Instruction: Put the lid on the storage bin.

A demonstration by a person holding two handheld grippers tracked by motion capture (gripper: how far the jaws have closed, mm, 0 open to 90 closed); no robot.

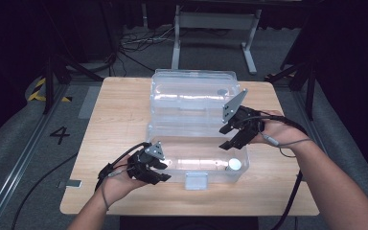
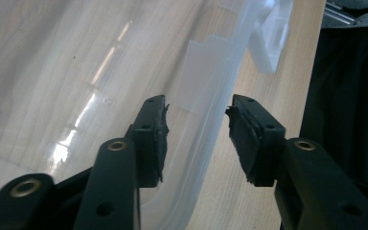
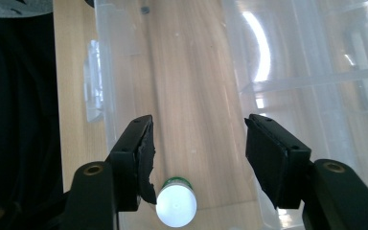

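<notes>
A clear plastic box [image 1: 206, 175] stands on the wooden table with its lid [image 1: 191, 93] folded back behind it. A white-capped bottle [image 1: 234, 165] stands upright in the box's near right corner. My left gripper [image 1: 160, 170] is at the box's front left corner. In the left gripper view its jaws [image 2: 196, 115] straddle the box rim [image 2: 220, 96], one inside and one outside, with a gap at each pad. My right gripper [image 1: 226, 136] hovers open over the box's right side. In the right gripper view the bottle [image 3: 176, 203] sits below the gripper [image 3: 199, 129], close to one jaw.
The table [image 1: 115, 124] has bare wood to the left of the box and along the front edge. A white latch [image 1: 196, 181] hangs at the middle of the box's front. A small dark item [image 3: 145, 9] lies on the box floor at its far end.
</notes>
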